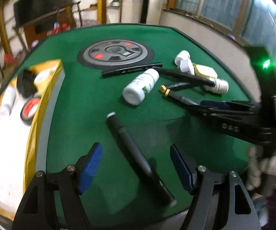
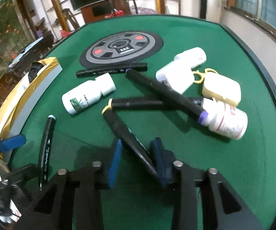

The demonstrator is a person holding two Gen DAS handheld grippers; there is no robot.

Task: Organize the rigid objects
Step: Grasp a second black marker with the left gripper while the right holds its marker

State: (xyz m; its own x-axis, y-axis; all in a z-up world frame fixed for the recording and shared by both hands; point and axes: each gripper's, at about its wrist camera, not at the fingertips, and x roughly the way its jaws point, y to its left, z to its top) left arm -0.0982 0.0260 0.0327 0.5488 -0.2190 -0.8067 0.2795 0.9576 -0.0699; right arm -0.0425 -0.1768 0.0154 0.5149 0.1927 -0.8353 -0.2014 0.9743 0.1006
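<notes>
On the green table (image 1: 92,103) lies a black marker with a white cap (image 1: 136,157), between the blue pads of my left gripper (image 1: 138,166). The pads stand wide of it, open. The same marker (image 2: 45,145) shows at the left of the right wrist view. My right gripper (image 2: 138,161) straddles a black marker with a yellow end (image 2: 126,134). That marker lies slantwise between the narrow jaws, against the right pad, with green showing at the left pad. From the left wrist view, the right gripper (image 1: 214,107) reaches in from the right around that marker (image 1: 178,95).
A gold-edged box (image 1: 47,88) with items inside sits at the left. A grey round disc (image 2: 120,48) is set in the table's middle. Beside it are a black marker (image 2: 111,70), two white bottles (image 2: 89,94) (image 2: 226,122), a purple-capped marker (image 2: 164,94), a cream case (image 2: 222,90) and a white device (image 2: 180,71). A gloved hand (image 1: 268,166) shows at right.
</notes>
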